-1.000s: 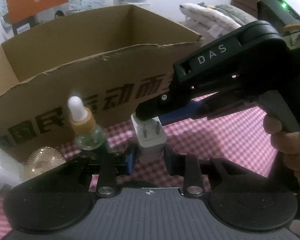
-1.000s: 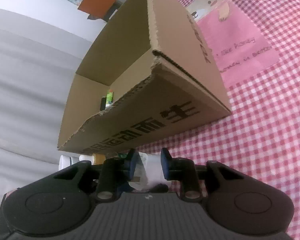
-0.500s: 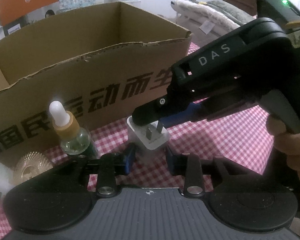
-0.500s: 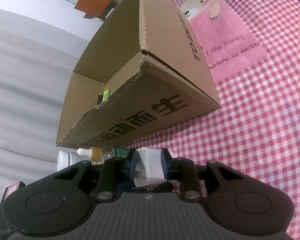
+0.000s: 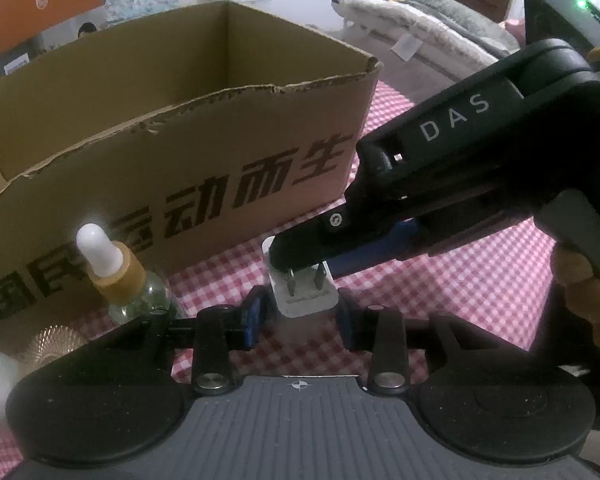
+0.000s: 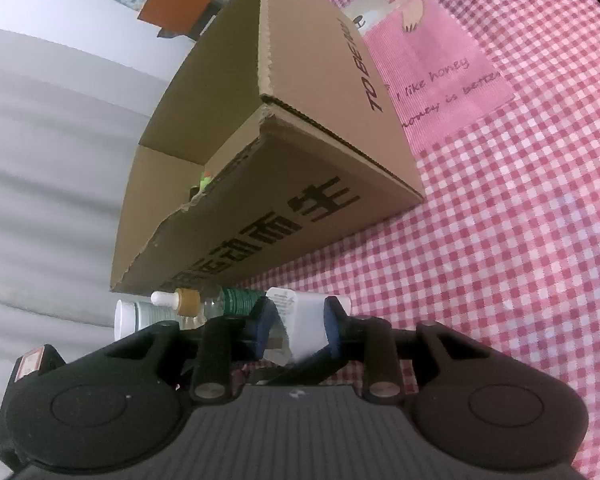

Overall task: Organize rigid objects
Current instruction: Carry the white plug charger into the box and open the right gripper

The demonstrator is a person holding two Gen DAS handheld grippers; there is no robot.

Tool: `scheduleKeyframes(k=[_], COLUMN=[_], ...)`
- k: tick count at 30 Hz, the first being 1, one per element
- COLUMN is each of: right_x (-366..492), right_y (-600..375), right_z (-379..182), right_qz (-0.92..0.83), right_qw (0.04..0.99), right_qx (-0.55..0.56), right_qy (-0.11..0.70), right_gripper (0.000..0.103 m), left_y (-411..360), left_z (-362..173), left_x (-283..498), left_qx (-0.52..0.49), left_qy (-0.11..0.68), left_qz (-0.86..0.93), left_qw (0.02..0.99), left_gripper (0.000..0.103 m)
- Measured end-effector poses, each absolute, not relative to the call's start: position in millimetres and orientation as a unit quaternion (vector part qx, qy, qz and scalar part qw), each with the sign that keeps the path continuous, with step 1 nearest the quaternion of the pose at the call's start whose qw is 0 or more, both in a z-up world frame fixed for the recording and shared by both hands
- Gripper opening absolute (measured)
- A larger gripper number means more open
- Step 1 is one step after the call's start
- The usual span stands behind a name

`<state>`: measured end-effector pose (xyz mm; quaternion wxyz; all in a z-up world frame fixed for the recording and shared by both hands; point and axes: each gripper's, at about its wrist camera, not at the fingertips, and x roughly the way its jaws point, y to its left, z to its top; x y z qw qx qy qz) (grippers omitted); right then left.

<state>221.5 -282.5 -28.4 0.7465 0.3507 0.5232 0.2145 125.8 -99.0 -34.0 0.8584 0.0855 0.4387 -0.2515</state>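
Observation:
A white charger plug (image 5: 304,300) with two metal prongs sits upright between the blue pads of my left gripper (image 5: 302,314), which close on its sides. My right gripper (image 5: 312,268) reaches in from the right, one black finger over the plug's top and the blue-padded one beside it. In the right wrist view the charger plug (image 6: 304,316) lies between the pads of my right gripper (image 6: 298,320). Those jaws are opening, though the pads still look pressed against the plug. An open cardboard box (image 5: 180,152) stands just behind.
A dropper bottle (image 5: 120,276) and a gold ribbed lid (image 5: 56,340) stand left of the plug, by the cardboard box (image 6: 300,184). A white tube (image 6: 136,316) and a green-labelled bottle (image 6: 236,300) lie nearby. A pink card (image 6: 432,76) lies on the checked cloth (image 5: 460,280).
The plug has turned between the two grippers, its prongs now tipped toward the left camera. The left pads stand slightly wider than a second ago. The right pads have spread a little.

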Motion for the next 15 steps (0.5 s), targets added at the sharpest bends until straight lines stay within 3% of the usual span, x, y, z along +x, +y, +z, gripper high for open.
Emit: scheduleKeyframes(k=[2, 4, 15], right_x=[221.3, 219.7, 196.3], right_y=[-281.8, -281.9, -286.8], right_z=[-31.7, -35.9, -17.3], right_qz=[0.212, 0.211, 0.208], right_qw=[0.743, 0.741, 0.747], right_qx=[0.355, 0.363, 0.369], right_qy=[0.527, 0.524, 0.512], right_gripper=[0.043, 0.046, 0.043], left_y=[-101.4, -106.0, -111.2], left_z=[-35.1, -35.5, -13.9], left_x=[125.5, 123.3, 107.0], left_qx=[0.090, 0.105, 0.105], left_qy=[0.439, 0.434, 0.415], left_qz=[-0.249, -0.243, -0.238], left_qw=[0.858, 0.861, 0.872], left_gripper=[0.031, 0.030, 0.029])
